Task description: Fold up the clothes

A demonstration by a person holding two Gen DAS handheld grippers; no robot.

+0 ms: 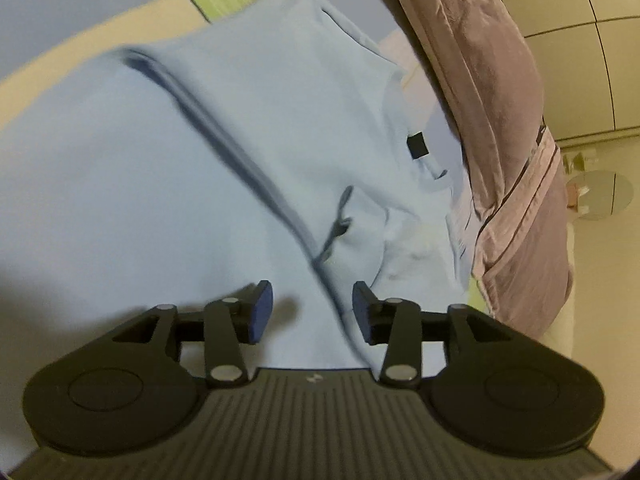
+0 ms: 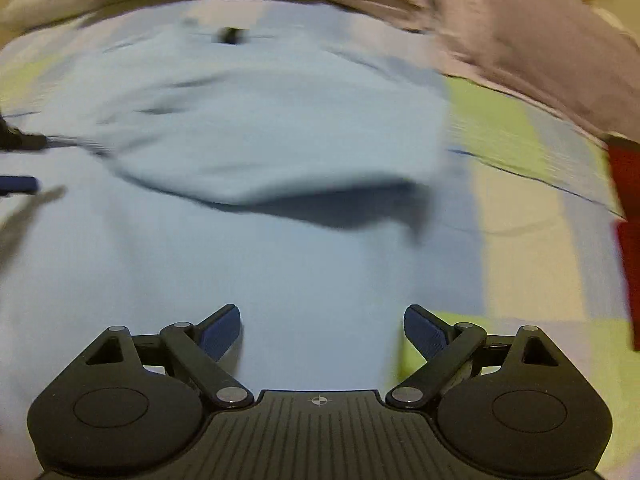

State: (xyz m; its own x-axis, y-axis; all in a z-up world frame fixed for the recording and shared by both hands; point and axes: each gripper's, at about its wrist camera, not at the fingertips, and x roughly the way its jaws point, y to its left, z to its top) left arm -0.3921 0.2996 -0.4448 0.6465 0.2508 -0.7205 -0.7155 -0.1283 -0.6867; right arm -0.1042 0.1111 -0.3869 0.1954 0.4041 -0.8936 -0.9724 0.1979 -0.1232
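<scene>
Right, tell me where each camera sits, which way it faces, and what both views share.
Left wrist: on the left gripper, facing down its open jaws onto the light blue T-shirt, mauve quilt beyond; no hand shows.
Right wrist: on the right gripper, jaws wide open, looking down over the T-shirt's folded edge toward the quilt; no hand shows.
Shared: T-shirt, its black neck label, quilt, pastel striped bedsheet.

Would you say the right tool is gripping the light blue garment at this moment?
No, the right tool stands wide open above the light blue garment, with no cloth pinched between its pads.
</scene>
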